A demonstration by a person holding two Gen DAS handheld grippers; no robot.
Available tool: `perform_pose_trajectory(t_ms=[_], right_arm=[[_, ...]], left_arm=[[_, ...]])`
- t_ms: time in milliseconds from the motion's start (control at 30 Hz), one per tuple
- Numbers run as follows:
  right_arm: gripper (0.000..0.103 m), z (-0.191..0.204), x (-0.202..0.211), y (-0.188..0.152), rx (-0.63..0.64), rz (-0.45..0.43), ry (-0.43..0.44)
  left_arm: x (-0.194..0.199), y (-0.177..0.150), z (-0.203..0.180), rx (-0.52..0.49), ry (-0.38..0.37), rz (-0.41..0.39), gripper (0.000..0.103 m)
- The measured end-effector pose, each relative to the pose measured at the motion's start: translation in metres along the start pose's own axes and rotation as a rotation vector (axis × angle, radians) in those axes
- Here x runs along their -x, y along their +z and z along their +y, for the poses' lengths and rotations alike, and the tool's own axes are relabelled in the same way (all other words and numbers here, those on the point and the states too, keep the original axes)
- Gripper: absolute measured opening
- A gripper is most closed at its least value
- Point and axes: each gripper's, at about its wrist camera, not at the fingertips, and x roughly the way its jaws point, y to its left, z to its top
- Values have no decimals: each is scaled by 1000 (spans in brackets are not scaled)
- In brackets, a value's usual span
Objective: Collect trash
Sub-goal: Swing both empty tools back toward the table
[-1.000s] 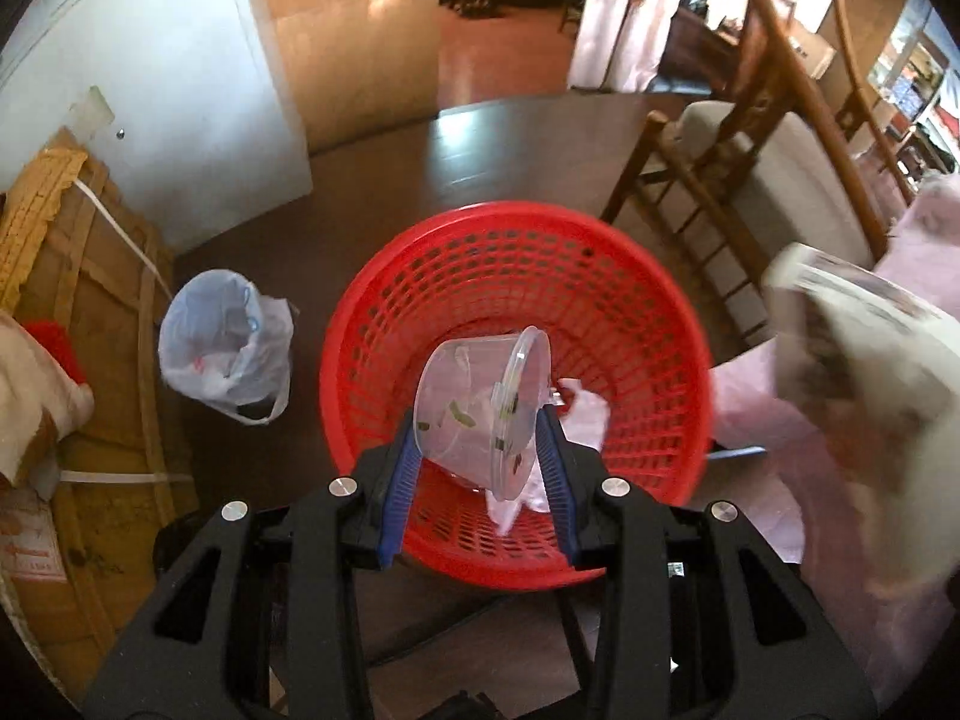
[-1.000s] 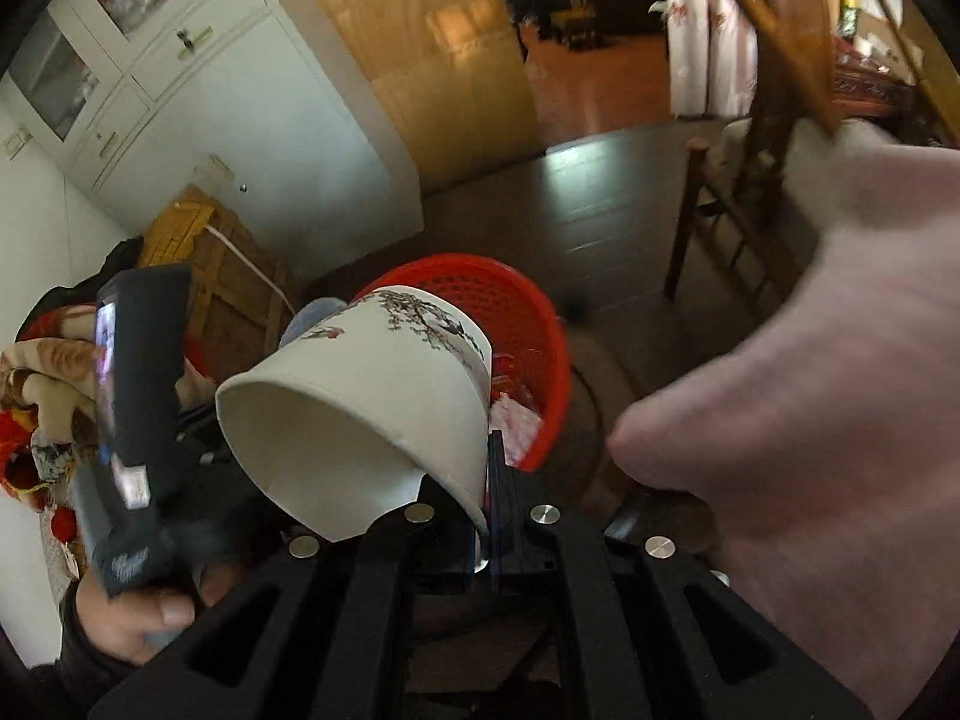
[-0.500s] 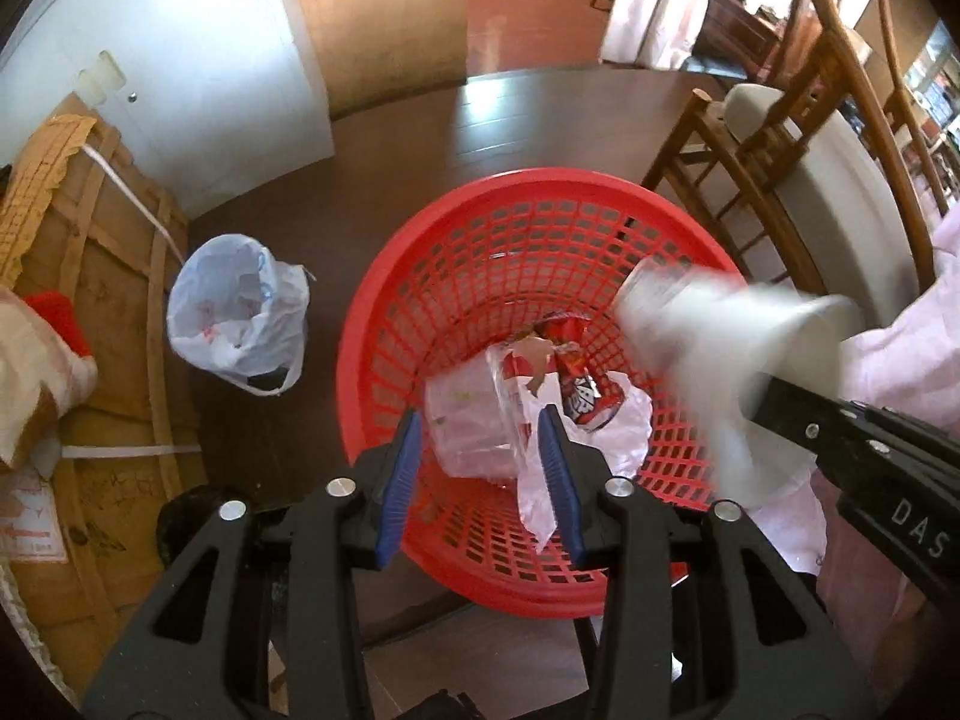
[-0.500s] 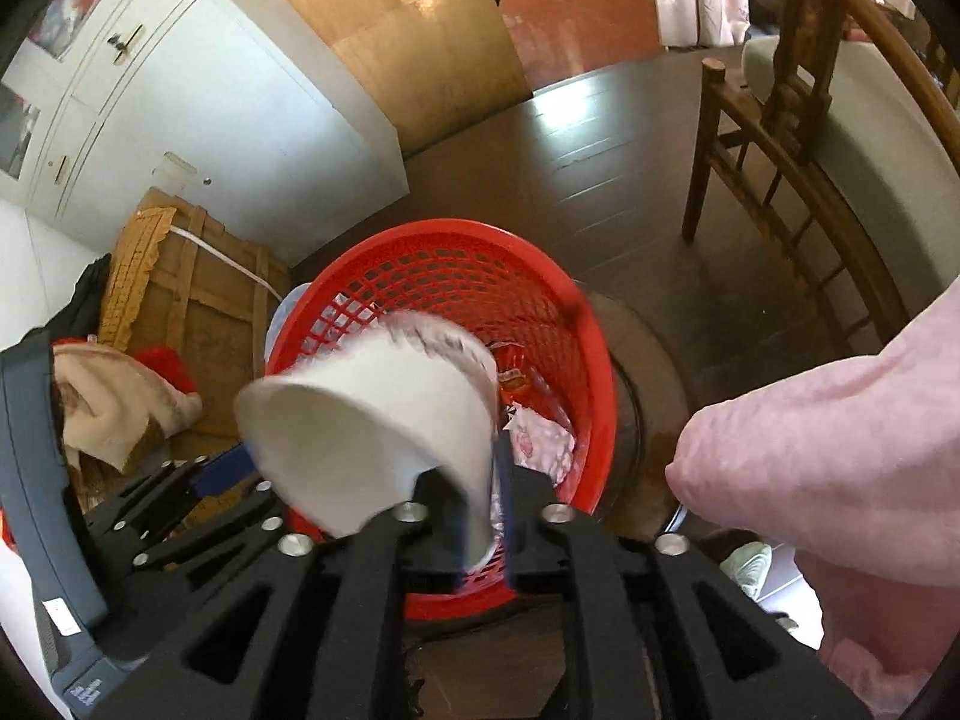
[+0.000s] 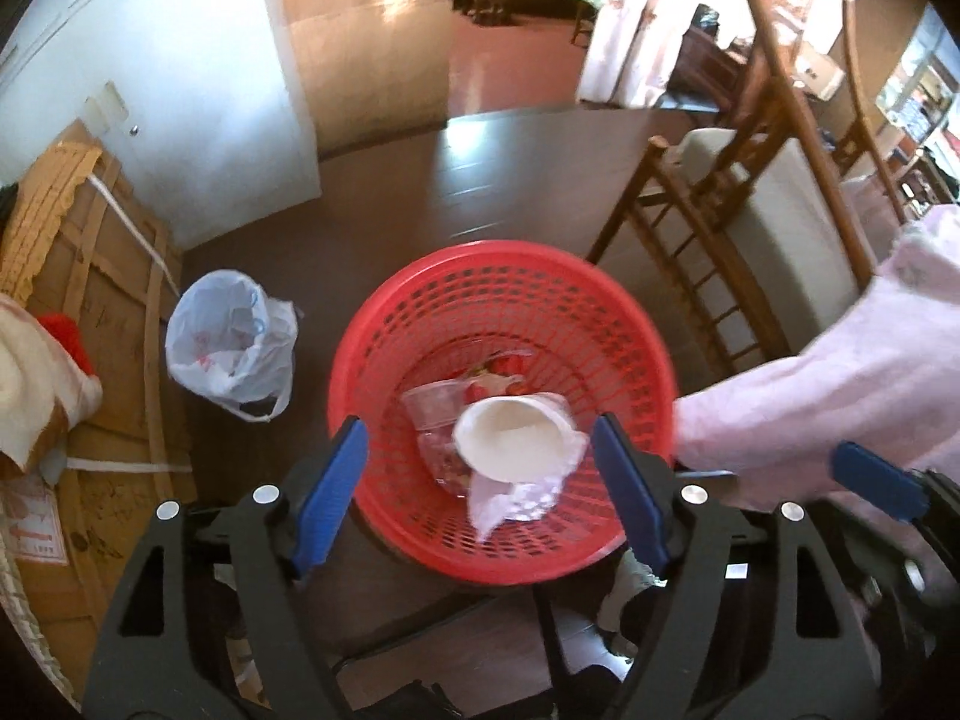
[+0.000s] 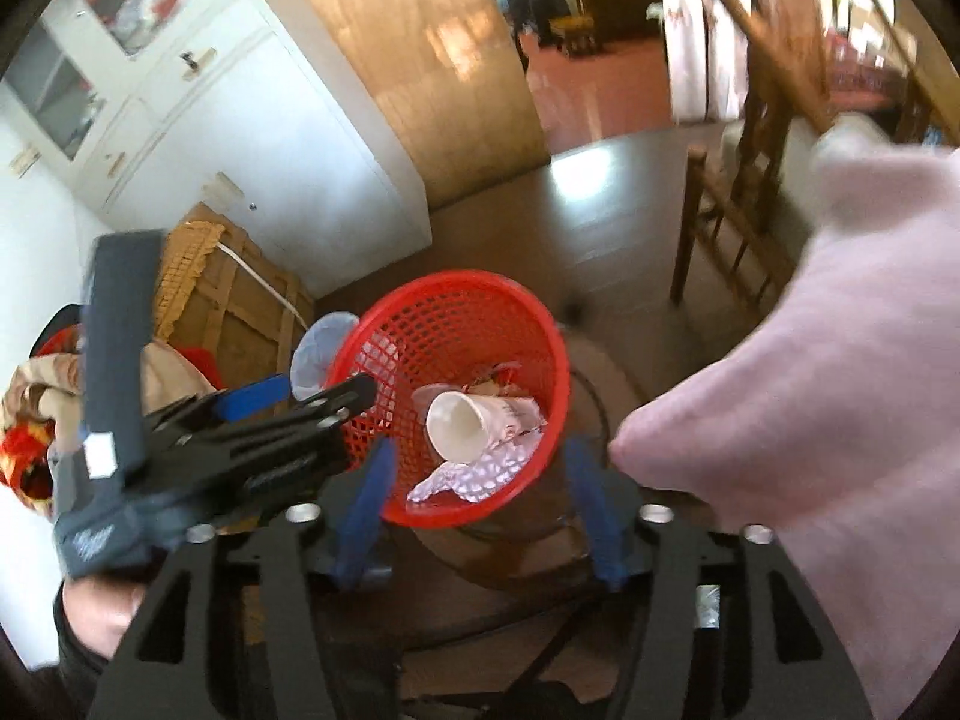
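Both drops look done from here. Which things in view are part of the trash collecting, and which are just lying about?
Part of the job:
- red basket
- white paper cup, lying inside it
- clear plastic cup, inside it
- wrappers under them
- left gripper and right gripper, both open, holding nothing

Lying about:
- white plastic bag on the floor
- cardboard box
- wooden chair

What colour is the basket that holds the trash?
The basket is red, with an open lattice wall. It shows best in the left wrist view.
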Motion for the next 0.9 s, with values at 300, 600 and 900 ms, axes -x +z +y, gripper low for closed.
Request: perform_pose_trajectory(t_ms=[300,600,900], right_arm=[[84,-54,140,-44,-57,-259,-138],[87,-155,234,-122,-291,-359,-280],[87,-247,305,-189,-489,-398,-463]], left_arm=[[69,-11,-69,-127,-82,-121,87],[115,-47,-176,-332,-184,-178,91],[153,-74,-280,-526,-294,-242,94]])
